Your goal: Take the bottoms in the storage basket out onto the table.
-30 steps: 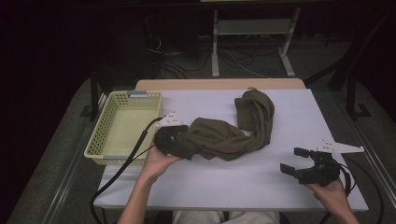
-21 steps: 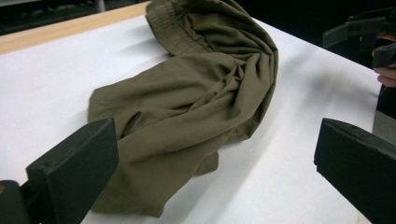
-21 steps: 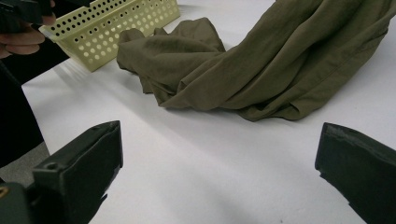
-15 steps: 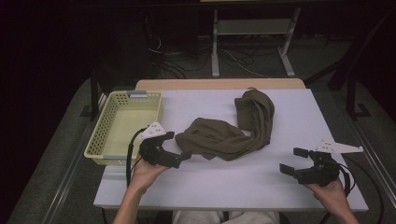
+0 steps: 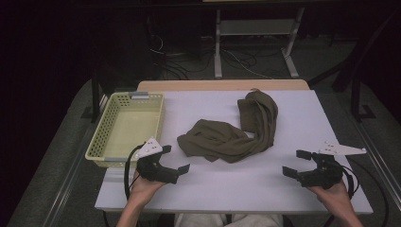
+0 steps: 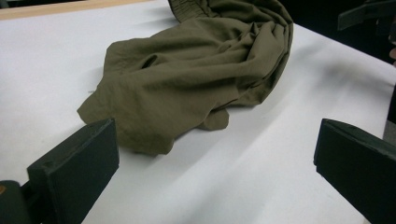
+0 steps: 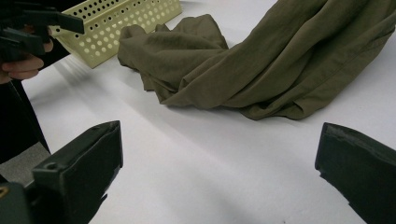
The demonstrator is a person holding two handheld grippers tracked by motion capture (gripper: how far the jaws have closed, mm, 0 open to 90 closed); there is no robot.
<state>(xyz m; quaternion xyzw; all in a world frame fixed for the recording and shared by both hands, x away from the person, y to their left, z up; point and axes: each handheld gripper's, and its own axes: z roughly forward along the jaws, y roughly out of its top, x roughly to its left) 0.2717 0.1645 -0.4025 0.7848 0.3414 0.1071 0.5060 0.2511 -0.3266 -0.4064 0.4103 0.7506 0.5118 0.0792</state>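
An olive-green garment [image 5: 236, 130] lies crumpled in the middle of the white table [image 5: 213, 184], its long part running to the far right. My left gripper [image 5: 175, 158] hovers near the front left, open and empty, a short way from the cloth's near left corner [image 6: 140, 135]. My right gripper [image 5: 297, 163] is open at the front right, its jaws wide apart over bare table [image 7: 210, 177], with the garment [image 7: 261, 70] lying beyond them. In the right gripper view the left gripper [image 7: 44, 21] shows at the upper left, held by a hand.
A pale yellow perforated basket [image 5: 108, 142] stands at the table's left edge, empty; its corner [image 7: 126, 23] shows in the right gripper view. A wooden strip [image 5: 222, 85] borders the far edge. Beyond are a dark floor, cables and a metal stand [image 5: 217, 52].
My left gripper let go of the garment's left end and drew back toward the front left of the table, now open. The cloth settled flat. The right gripper stayed put.
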